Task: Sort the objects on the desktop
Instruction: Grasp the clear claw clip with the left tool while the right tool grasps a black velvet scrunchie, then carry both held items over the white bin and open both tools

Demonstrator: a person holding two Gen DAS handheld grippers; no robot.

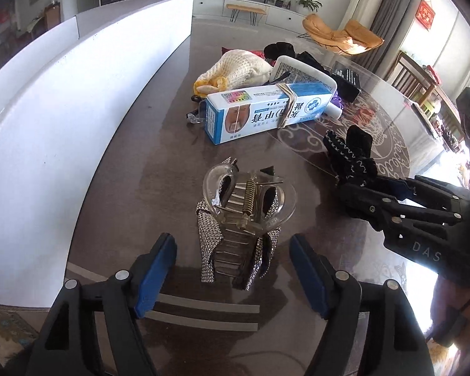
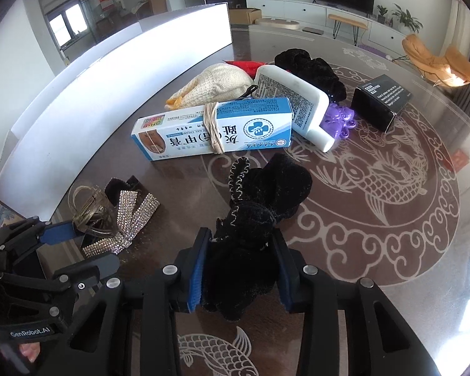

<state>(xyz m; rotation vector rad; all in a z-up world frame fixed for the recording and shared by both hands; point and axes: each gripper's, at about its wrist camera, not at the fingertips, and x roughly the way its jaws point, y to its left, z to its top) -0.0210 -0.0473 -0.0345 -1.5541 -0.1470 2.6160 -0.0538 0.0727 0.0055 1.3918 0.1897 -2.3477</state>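
Note:
A clear hair claw clip with rhinestone ribbons [image 1: 247, 216] lies on the dark table just ahead of my left gripper [image 1: 233, 269], which is open, its blue pads on either side of the ribbon ends. The clip also shows in the right wrist view [image 2: 109, 219]. My right gripper [image 2: 239, 269] is shut on a black velvet bow hair tie [image 2: 260, 206], also seen in the left wrist view [image 1: 351, 153]. A blue and white ointment box [image 2: 216, 128] lies beyond it.
Behind the box lie a cream knit pouch [image 2: 216, 86], a white tube [image 2: 294, 103], a purple clip [image 2: 340, 119], a black scrunchie [image 2: 310, 69] and a black box [image 2: 380, 100]. A white curved board [image 1: 62, 119] walls the table's left side.

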